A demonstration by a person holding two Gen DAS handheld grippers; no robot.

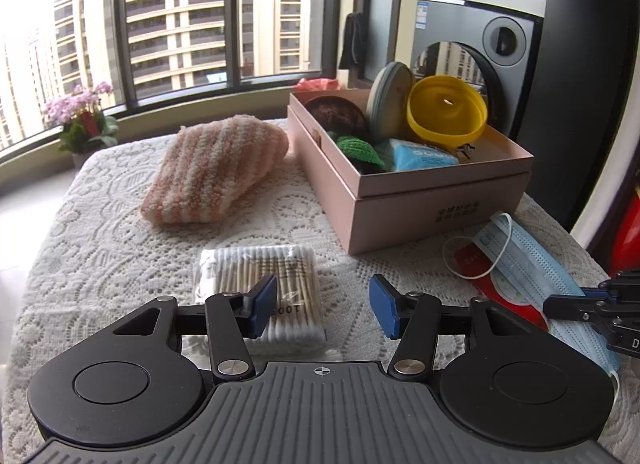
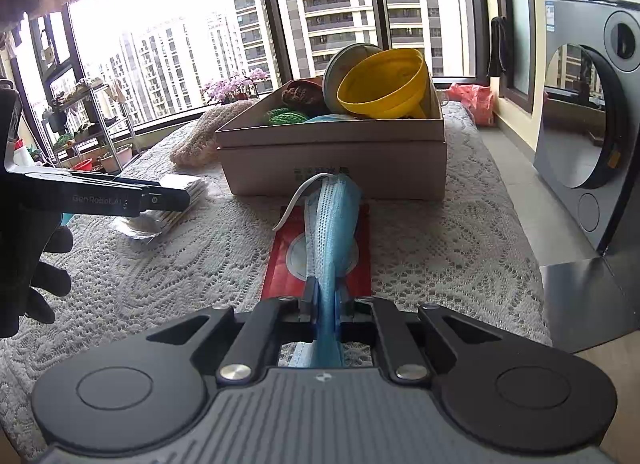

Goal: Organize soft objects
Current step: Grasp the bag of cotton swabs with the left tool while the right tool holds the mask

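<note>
Digits "100", upside down, show on the clear packet of cotton swabs (image 1: pixel 262 296) at lower centre of the left wrist view, just beyond the left gripper (image 1: pixel 323 306), whose blue pads stand apart over bare lace cloth (image 1: pixel 100 256) with nothing between them. Faint printed characters on the front of the pink box (image 1: pixel 440 208) at centre right are too small to read; inside it sit a yellow funnel (image 1: pixel 446 112), a green knitted piece (image 1: pixel 360 150) and a blue tissue pack (image 1: pixel 424 156). A striped fluffy towel (image 1: pixel 216 168) lies left of the box. In the right wrist view, "GenRobot.AI" marks the other gripper's finger at left — held by a black-gloved hand (image 2: pixel 28 264). The right gripper (image 2: pixel 324 300) is clamped on the blue face mask (image 2: pixel 330 232), which lies over a red packet (image 2: pixel 280 264) before the box.
</note>
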